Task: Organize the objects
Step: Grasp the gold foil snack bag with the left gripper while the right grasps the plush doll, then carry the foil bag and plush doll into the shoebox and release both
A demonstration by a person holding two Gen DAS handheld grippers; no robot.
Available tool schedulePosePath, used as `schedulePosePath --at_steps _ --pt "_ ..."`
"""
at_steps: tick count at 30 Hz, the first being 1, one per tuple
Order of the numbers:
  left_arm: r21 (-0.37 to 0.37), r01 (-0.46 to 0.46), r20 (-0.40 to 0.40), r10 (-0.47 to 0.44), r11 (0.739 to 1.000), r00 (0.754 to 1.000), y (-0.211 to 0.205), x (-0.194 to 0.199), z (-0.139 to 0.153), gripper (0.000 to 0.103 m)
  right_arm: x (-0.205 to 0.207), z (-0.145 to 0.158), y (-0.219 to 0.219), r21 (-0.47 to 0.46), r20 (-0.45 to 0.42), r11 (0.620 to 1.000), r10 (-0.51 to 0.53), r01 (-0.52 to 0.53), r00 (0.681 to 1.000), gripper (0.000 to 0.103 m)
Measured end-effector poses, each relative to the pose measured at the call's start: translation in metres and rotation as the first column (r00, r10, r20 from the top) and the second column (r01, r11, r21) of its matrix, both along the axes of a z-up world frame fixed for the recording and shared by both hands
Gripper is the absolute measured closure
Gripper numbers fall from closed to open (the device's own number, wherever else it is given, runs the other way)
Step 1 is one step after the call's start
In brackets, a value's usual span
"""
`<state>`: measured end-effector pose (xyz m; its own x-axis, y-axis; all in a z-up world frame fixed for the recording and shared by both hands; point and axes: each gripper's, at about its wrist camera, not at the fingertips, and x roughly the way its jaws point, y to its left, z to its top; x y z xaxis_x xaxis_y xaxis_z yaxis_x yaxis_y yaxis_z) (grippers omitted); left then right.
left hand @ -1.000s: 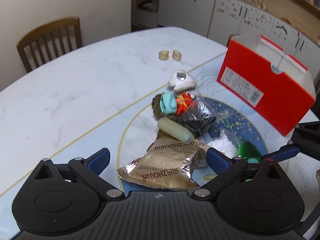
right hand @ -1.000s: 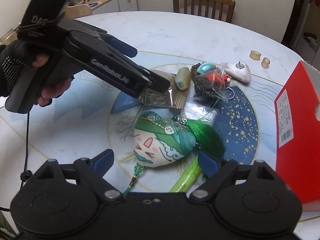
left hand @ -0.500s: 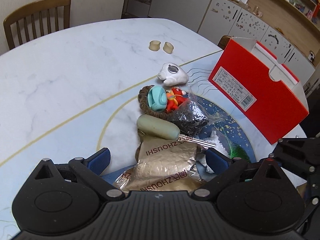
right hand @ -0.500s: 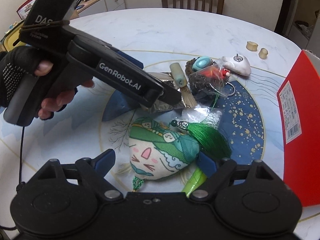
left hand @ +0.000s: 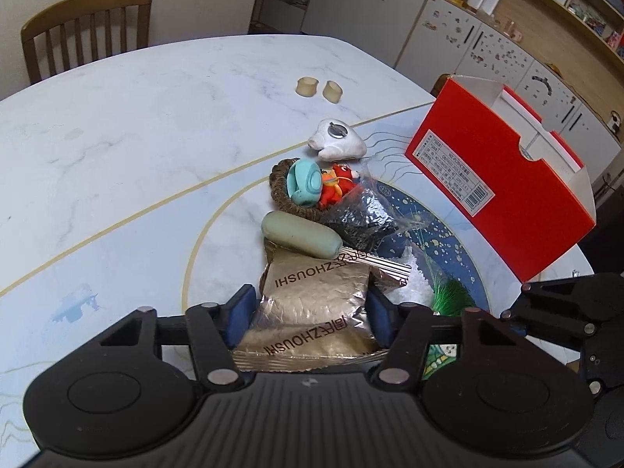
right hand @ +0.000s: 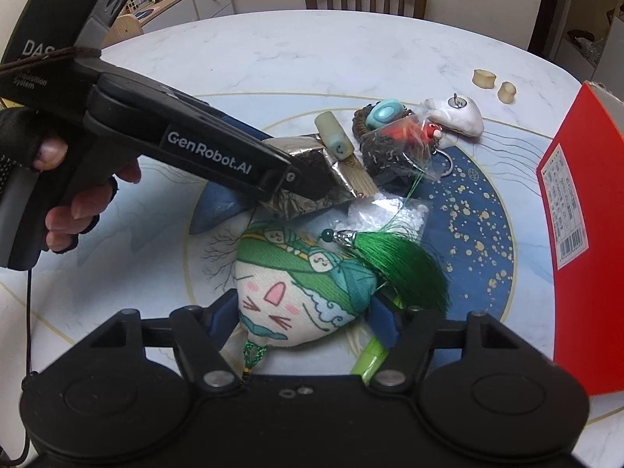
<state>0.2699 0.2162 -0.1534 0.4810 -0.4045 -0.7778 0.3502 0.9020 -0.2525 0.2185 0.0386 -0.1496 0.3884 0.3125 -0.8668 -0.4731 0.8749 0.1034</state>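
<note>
Gold foil packet (left hand: 312, 312): crinkled metallic pouch printed "ZHOUSHI", flat on the marble-patterned tabletop (left hand: 117, 148).
Left gripper (left hand: 310, 314): marked "GenRobot.AI"; jaws have just been closing, blue pads against both packet edges.
Plush sachet (right hand: 300, 296): white cloth face, green hair, green silk tassel (right hand: 401, 269) attached.
Right gripper (right hand: 302, 321): jaws have just been closing, pinching the sachet.
Red cardboard box (left hand: 499, 183): white barcode label, open top, beside the pile.

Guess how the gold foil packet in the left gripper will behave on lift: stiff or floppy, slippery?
The gold foil packet is creased and puffy, so probably light and floppy; its free end may sag. Glossy film looks slippery. The left gripper, whose jaws have just been closing, presses both its sides. The green capsule resting on its far end may roll off.
</note>
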Motion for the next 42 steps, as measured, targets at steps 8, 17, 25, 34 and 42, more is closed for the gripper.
schedulePosePath --at_steps 8,17,25,34,42 --pt "0.011 -0.049 -0.008 0.049 0.999 0.999 -0.004 -0.020 0.008 0.053 -0.011 0.012 -0.011 0.038 0.021 0.999 0.030 -0.031 0.999 0.039" --pt "-0.008 -0.120 -0.056 0.120 0.993 0.991 -0.006 -0.046 0.016 0.054 -0.031 0.031 -0.033 0.025 0.062 0.994 0.105 -0.107 0.993 0.039" --pt "0.031 -0.173 -0.089 0.175 0.984 0.980 -0.019 -0.071 0.025 0.054 -0.040 0.057 -0.068 0.053 0.093 0.990 0.126 -0.131 0.988 0.039" --pt "0.133 -0.176 -0.135 0.194 0.975 0.972 -0.044 -0.086 0.040 0.054 -0.038 0.093 -0.115 0.092 0.145 0.986 0.121 -0.136 0.982 0.039" --pt "0.142 -0.185 -0.179 0.209 0.972 0.961 -0.061 -0.096 0.044 0.056 -0.032 0.108 -0.151 0.113 0.169 0.984 0.115 -0.135 0.979 0.039"
